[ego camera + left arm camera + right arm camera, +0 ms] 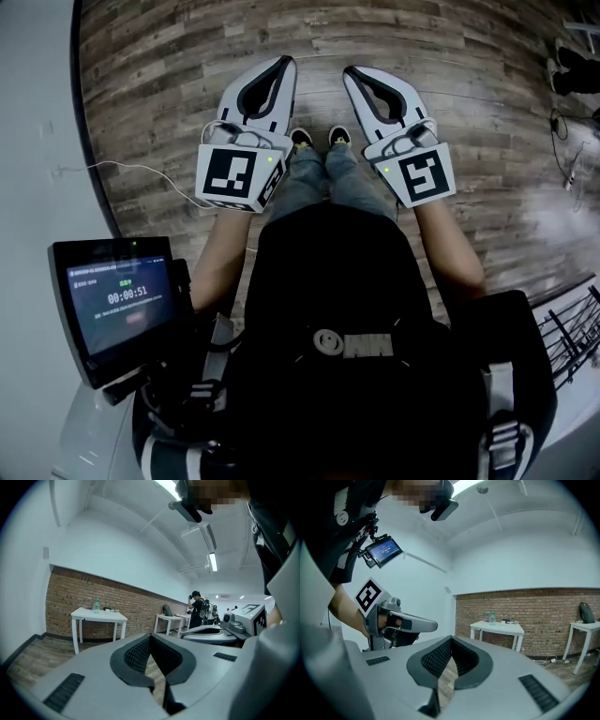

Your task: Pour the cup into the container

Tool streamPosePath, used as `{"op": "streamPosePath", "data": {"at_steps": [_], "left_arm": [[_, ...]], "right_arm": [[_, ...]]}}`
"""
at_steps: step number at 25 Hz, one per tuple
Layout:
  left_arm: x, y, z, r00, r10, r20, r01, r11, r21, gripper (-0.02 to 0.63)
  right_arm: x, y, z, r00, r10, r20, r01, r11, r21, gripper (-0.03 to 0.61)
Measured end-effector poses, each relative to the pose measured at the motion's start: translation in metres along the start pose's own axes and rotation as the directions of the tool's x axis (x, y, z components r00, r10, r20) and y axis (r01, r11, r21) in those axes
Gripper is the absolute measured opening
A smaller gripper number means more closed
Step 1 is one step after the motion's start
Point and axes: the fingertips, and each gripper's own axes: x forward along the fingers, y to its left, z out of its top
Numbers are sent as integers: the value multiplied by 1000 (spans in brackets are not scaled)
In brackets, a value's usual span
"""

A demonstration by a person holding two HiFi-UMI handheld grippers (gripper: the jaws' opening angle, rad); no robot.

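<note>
**Head view.** The floor [450,56] is grey-brown wood plank. A pale wall [37,141] curves along the left edge, and a thin white cable [122,169] runs across the planks from it. The person stands with both shoes [314,138] on the floor. The left gripper [286,62] and the right gripper [349,71] are held side by side above the floor, close together but apart. Each has its marker cube nearest the body. A small screen [112,305] showing a timer is mounted at the person's left. A black wire rack [572,337] stands at the right edge.

**Left gripper view.** The jaws are closed pad to pad, with nothing between them. Ahead is a brick wall [70,597] below white plaster. A white table [98,616] stands against the wall and carries a clear green bottle [96,604], which stands upright. Its fill level cannot be read. Several small items [108,609] lie beside the bottle. They are too small to identify, so the task's vessels cannot be picked out. A second white table [171,618] carries a dark bag [167,610]. Another person [197,609] stands beyond it.

**Right gripper view.** The jaws are closed here too and are empty. The same brick wall, the table with the bottle and the second table are in view. Loose cables [548,660] lie on the floor between the tables.
</note>
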Motion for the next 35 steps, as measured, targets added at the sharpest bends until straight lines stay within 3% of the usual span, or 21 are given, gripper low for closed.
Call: {"op": "streamPosePath", "data": {"at_steps": [5, 9, 14, 21, 35], "left_arm": [[-21, -38, -23, 1000, 16, -25, -16, 1000, -15, 2], [-38, -89, -34, 1000, 13, -26, -12, 1000, 14, 3], [-56, -117, -44, 999, 20, -43, -19, 999, 30, 3], [-81, -210, -44, 999, 30, -25, -28, 998, 50, 3], [-130, -220, -37, 998, 67, 3, -67, 992, 110, 3]], "right_arm": [[-39, 28, -15, 999, 35, -6, -35, 999, 11, 6], [-91, 40, -22, 999, 39, 13, -39, 999, 19, 6], [-117, 49, -31, 999, 50, 21, -51, 998, 23, 6], [-220, 47, -38, 1000, -4, 25, 2, 997, 74, 6], [-238, 88, -39, 998, -65, 5, 64, 993, 99, 6]]}}
